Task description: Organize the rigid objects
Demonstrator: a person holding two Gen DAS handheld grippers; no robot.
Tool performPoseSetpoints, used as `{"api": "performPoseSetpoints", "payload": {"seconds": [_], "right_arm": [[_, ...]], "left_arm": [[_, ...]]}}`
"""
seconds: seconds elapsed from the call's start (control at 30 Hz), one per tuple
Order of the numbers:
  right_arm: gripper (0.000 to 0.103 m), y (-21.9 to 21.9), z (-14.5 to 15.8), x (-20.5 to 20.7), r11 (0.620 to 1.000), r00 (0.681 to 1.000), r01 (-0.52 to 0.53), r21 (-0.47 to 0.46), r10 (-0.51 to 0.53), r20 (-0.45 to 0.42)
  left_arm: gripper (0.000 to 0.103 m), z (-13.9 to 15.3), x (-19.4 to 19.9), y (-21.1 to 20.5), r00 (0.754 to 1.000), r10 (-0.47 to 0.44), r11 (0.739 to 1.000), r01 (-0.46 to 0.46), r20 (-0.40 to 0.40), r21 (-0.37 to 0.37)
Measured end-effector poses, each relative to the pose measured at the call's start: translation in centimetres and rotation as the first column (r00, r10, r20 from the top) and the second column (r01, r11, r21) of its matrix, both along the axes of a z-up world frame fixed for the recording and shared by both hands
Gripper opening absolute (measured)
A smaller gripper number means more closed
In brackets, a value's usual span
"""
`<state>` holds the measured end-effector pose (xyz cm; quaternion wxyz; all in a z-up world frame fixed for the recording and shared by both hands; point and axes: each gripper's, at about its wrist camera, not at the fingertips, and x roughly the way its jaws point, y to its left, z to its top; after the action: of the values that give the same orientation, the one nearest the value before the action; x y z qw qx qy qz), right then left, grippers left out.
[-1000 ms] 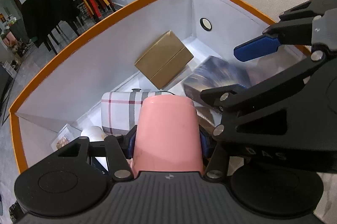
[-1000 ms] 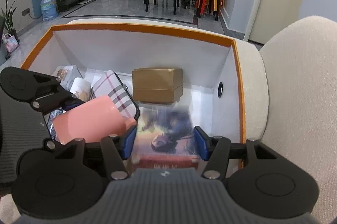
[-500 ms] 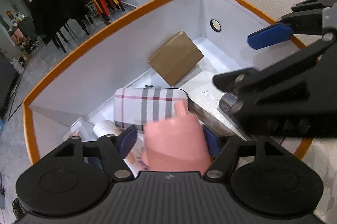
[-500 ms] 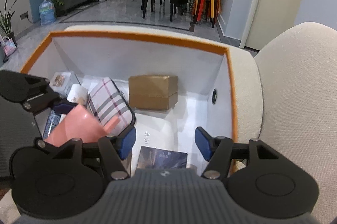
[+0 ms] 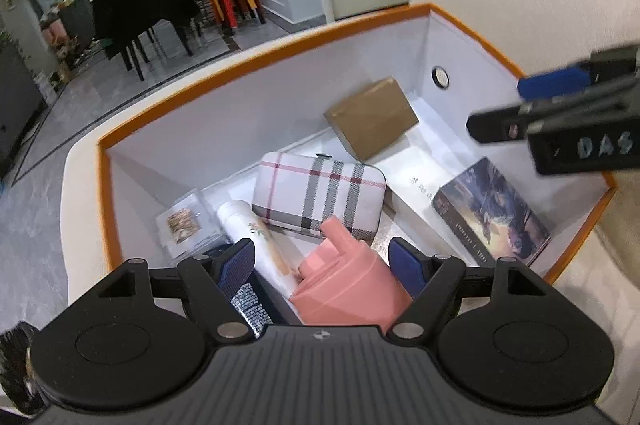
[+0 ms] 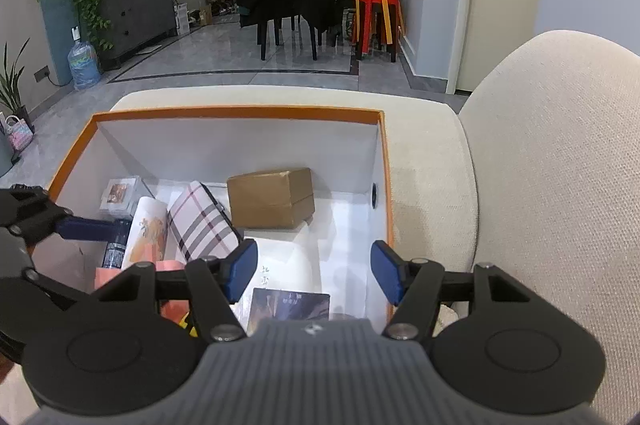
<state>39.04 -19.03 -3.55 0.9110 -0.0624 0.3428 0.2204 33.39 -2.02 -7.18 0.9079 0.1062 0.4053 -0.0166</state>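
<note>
**Both items dropped into the orange-rimmed box, both sets of fingers released.**

Left wrist view: the left gripper (image 5: 322,261), which a second ago clamped the pink cup (image 5: 348,285), now stands spread with its blue pads clear of the cup's sides; the cup lies tipped in the box (image 5: 104,185), touching the plaid case (image 5: 320,195) and just beside the white tube (image 5: 256,237). The photo-card box (image 5: 492,213) rests flat against the near right wall, with the brown carton (image 5: 372,117) further back.

Right wrist view: the right gripper (image 6: 314,271) has let the photo-card box (image 6: 290,307) go; its fingers are apart with nothing between them, above the box floor. Judged from this, two more rigid things are stowed and both hands are free for the next pick.
</note>
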Motion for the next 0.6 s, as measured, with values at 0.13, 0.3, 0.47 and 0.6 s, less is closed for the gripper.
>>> {"api": "performPoseSetpoints", "payload": {"seconds": [0.13,0.3,0.47,0.6], "right_arm": [[0.063,0.2,-0.1,-0.3,1.000,1.000,-0.013,-0.006,0.013,0.000],[0.063,0.4,-0.1,-0.7,1.000,1.000,-0.017,-0.013,0.017,0.004],[0.072,0.6,0.1,-1.3,0.999,1.000,-0.022,-0.023,0.022,0.012],[0.073,0.3,0.7,-1.8,1.000,1.000,-0.017,-0.013,0.017,0.024]], "left_arm": [[0.089,0.8,-0.9,0.5,1.000,0.011,1.000,-0.010,0.020,-0.029],[0.089,1.7,-2.1,1.0,0.998,0.038,0.997,-0.036,0.040,-0.062],[0.090,2.7,-3.6,1.9,0.992,0.119,0.985,-0.111,0.053,-0.129],[0.094,3.8,-5.0,2.3,0.980,0.185,0.969,-0.169,0.078,-0.181]]}}
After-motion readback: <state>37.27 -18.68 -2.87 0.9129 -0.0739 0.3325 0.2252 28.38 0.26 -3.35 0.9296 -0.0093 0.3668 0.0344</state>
